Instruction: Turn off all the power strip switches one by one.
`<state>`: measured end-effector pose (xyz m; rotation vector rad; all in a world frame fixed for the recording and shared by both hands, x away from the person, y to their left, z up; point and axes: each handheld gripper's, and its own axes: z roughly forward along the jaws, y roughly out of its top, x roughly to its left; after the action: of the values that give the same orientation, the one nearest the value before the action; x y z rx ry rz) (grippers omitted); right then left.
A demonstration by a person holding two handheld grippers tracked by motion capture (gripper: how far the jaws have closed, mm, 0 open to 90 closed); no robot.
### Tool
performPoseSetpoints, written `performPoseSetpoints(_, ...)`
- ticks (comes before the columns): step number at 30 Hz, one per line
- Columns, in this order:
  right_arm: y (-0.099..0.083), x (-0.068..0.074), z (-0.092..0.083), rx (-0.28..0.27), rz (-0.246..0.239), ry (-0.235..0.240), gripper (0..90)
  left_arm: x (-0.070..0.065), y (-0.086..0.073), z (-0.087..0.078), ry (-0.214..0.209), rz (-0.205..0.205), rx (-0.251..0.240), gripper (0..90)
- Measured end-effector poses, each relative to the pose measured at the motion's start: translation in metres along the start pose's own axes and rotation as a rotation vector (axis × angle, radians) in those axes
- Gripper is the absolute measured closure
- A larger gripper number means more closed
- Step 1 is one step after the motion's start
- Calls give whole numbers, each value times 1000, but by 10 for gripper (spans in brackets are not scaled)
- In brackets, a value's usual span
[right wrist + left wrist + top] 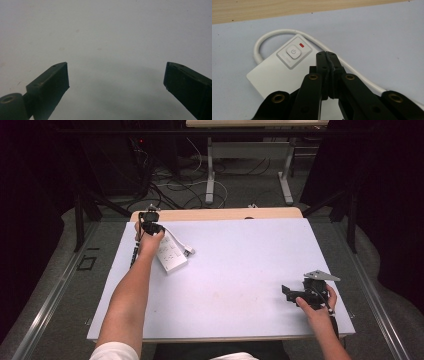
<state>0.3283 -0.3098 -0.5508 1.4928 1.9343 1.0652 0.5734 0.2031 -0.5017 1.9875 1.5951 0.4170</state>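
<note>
Near the far left corner of the pale blue table [240, 270], a white power strip [171, 253] lies flat, with the left gripper [148, 222] held over its far end. From above, the hand hides that end of the strip; the left gripper view shows what is covered there: a square power button [292, 52] with a small red indicator light [302, 45] beside it, and the white cord [277, 32] looping out of the strip's end and running back along its side. That same view shows the left jaws pressed together with nothing between them, their tips just over the strip's top face near the button. Whether they touch it I cannot tell. At the near right of the table the right gripper [288, 292] sits low; its own view shows its jaws spread wide over bare tabletop, gripping nothing.
</note>
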Motion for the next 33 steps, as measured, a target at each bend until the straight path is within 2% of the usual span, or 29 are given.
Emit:
performPoseSetpoints(1,0,0,0,0,3,0,55,-1,0,-1,-1,12,12,900)
performPoseSetpoints(5,0,0,0,0,5,0,55,-7,-3,1,-7,15,0,900)
performPoseSetpoints(6,0,0,0,-3,7,-5,55,-7,-3,1,-9,20,19,900)
performPoseSetpoints(9,0,-1,-1,-1,2,1,55,-7,-7,2,-6,26,31,900)
performPoseSetpoints(13,-1,-1,-2,1,7,0,56,-8,-11,4,-18,8,37,900)
performPoseSetpoints(18,-1,-1,-1,5,9,1,56,-9,-14,7,-31,24,46,900)
performPoseSetpoints(19,0,-1,-1,4,3,1,56,-10,-15,8,-25,16,33,900)
performPoseSetpoints(20,0,-1,-1,3,-1,2,56,-9,-15,7,-29,16,48,900)
performPoseSetpoints(23,0,0,0,3,2,2,57,-9,-16,9,-32,15,53,897)
performPoseSetpoints(25,0,0,0,4,2,2,57,-8,-17,10,-27,18,32,885)
performPoseSetpoints(29,-1,-1,-1,5,1,2,57,-8,-17,8,-32,21,48,887)
performPoseSetpoints(31,-1,-1,-1,6,6,3,57,-10,-18,9,-34,17,37,890)
performPoseSetpoints(33,-1,-1,-1,6,5,4,57,-10,-18,9,-34,31,36,891)
